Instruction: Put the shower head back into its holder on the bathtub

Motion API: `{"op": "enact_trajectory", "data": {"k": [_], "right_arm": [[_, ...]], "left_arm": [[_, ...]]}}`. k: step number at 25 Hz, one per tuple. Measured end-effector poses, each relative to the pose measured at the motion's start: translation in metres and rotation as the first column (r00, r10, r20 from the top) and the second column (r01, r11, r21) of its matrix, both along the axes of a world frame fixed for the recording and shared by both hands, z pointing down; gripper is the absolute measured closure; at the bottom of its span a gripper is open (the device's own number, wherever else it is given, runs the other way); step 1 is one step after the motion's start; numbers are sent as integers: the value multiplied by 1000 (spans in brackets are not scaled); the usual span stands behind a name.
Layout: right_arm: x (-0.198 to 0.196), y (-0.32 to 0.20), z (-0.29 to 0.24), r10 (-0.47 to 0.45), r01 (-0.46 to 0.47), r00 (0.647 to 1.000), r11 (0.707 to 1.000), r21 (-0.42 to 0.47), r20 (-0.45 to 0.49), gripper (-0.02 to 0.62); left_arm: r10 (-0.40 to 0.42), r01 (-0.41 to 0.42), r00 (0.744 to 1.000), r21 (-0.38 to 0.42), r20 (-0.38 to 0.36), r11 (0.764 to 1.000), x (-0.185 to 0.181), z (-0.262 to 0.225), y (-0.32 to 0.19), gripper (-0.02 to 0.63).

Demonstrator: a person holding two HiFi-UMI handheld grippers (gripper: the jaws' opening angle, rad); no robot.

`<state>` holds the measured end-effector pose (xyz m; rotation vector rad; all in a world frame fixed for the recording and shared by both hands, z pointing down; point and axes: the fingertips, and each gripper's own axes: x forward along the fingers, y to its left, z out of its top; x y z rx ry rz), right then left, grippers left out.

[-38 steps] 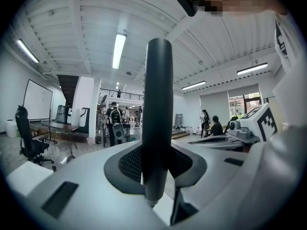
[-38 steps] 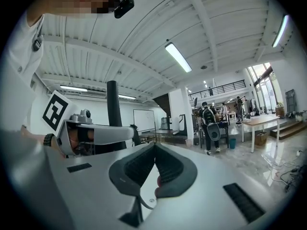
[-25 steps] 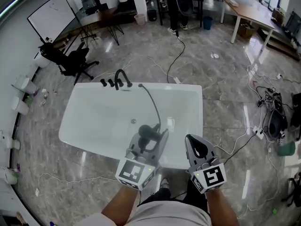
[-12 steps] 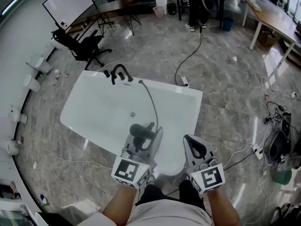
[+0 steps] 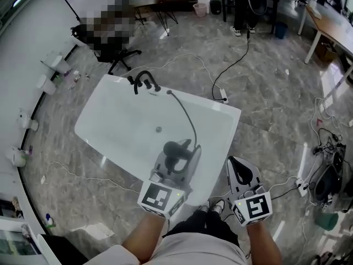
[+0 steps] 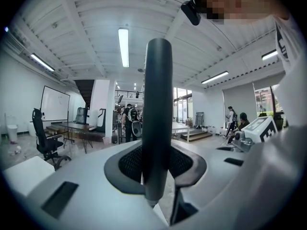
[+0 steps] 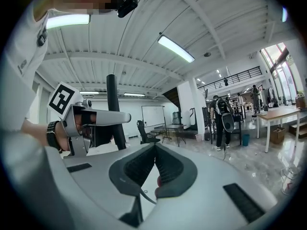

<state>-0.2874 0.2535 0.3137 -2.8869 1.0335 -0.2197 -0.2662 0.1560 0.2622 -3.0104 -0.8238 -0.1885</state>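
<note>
In the head view a white bathtub lies slantwise ahead of me, with a black faucet on its far rim. A grey hose runs from that rim to the dark shower head. My left gripper is shut on the shower head's handle over the tub's near end. In the left gripper view the handle stands upright between the pads of the left gripper. My right gripper is shut and empty, to the right, over the floor beside the tub. The right gripper view shows that right gripper with pads together.
A marble floor surrounds the tub, with cables and a power strip behind it. A black office chair stands beyond the faucet end. A person stands far back by tables. More cables and gear lie at the right.
The person has stepped sideways around the tub's near end, carrying both grippers along; the tub now lies more turned in the head view. The left grip on the shower head holds; the right stays shut.
</note>
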Motion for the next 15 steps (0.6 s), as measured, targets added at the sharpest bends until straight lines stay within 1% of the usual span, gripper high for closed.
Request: {"op": "enact_trajectory", "data": {"k": [4,8,12,15], "right_arm": [[6,-1,-3,7,-7,1000,1000,-7,-21,581],[18,-6,-4,-14,14,999,1000,-13,-42,581],[43,0,1,-68,67,996,997,-25,-57,581],[65,12,3,-119,117,991,992,-36,-65,581]], "left_arm": [[8,-8,1000,-12,3,1000,8,5,5,500],[13,-13,1000,-15,8,1000,18,12,14,500],[-12,12,999,-6,34,1000,36,24,26,500],[-41,41,999,-3,30,999,54,24,44,500]]}}
